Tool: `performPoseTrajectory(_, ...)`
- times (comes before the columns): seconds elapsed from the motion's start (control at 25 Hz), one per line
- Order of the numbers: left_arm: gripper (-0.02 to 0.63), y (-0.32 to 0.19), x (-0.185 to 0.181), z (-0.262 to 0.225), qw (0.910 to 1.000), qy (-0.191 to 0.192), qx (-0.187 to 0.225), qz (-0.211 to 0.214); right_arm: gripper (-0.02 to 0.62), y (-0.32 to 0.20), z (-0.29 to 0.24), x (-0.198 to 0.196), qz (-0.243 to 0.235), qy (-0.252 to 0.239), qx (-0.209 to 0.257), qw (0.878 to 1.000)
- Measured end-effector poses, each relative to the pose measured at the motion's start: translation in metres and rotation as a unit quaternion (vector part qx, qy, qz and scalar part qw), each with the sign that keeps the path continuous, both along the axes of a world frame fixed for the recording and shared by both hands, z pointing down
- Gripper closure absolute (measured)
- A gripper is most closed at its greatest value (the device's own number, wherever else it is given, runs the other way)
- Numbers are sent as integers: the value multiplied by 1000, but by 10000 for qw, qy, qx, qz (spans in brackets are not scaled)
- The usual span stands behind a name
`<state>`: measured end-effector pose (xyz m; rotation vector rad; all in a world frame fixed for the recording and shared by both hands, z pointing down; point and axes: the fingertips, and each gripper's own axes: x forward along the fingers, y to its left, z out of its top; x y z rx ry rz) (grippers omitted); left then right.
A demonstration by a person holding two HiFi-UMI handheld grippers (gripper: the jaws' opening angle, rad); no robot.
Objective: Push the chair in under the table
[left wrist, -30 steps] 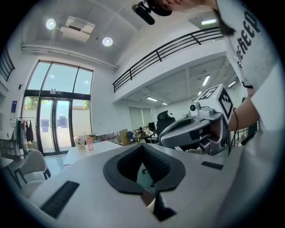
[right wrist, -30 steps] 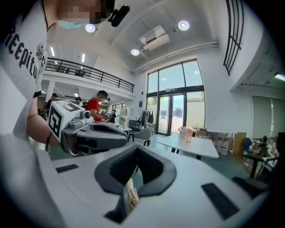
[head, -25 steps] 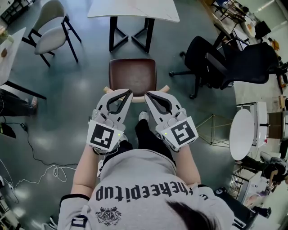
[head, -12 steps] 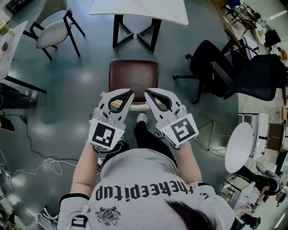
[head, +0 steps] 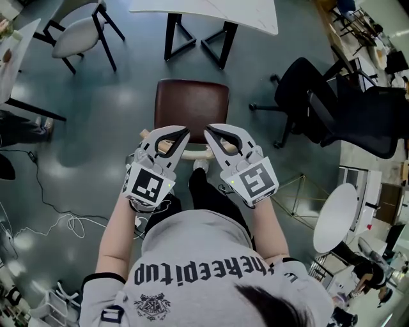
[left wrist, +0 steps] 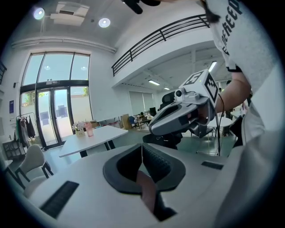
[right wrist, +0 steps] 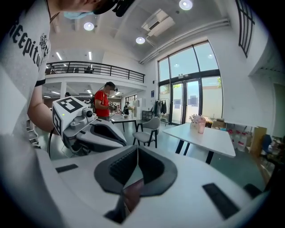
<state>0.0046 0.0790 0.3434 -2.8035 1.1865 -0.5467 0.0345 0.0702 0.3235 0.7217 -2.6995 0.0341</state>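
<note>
The chair has a brown seat (head: 192, 105) and a pale wooden backrest (head: 192, 152), and it stands just short of the white table (head: 211, 9). My left gripper (head: 184, 132) and right gripper (head: 207, 132) are side by side over the backrest, tips above the seat's rear edge. Both are shut with nothing between the jaws. Whether they touch the backrest is hidden. In the left gripper view the left gripper (left wrist: 141, 144) points toward the table (left wrist: 89, 136), with the brown seat (left wrist: 144, 187) showing below. The right gripper view shows the right gripper (right wrist: 137, 147), also shut, and the table (right wrist: 202, 136).
Black office chairs (head: 319, 96) stand at the right, close to the brown chair. A grey chair (head: 77, 35) is at the upper left, a round white table (head: 335, 214) at the lower right. A cable (head: 57, 223) lies on the floor at the left. A person in red (right wrist: 103, 104) stands far off.
Both grippers have moved forward and down together; their tips now reach past the backrest over the seat's rear edge. The jaws stay shut. The chair still stands short of the table.
</note>
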Motion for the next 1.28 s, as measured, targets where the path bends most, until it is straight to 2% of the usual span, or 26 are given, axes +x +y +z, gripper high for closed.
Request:
performPoseTrajectory(0.36,586,-4,-1,38,9981,-515,-271,185,574,-2,49,-6,-392,462,-351,9975)
performPoseTrajectory(0.48,581,-4,0,56,9956,-804,-378,293,534,-2,65,-8,-532,649,-420,9956)
performPoseTrajectory(0.6,514,-1,1,78,9916,-1076,-568,440,520,0,81,-10,-700,861,-513,9925)
performPoseTrajectory(0.8,502,10,1,117,9796,-1680,-796,763,500,9,108,-13,-1002,1205,-689,9852)
performPoseTrajectory(1.04,480,31,5,157,9552,-2460,-965,1335,497,22,134,-11,-1325,1655,-759,9743)
performPoseTrajectory(1.28,454,47,7,184,9385,-2784,-1183,1667,486,41,162,-8,-1640,2015,-851,9619)
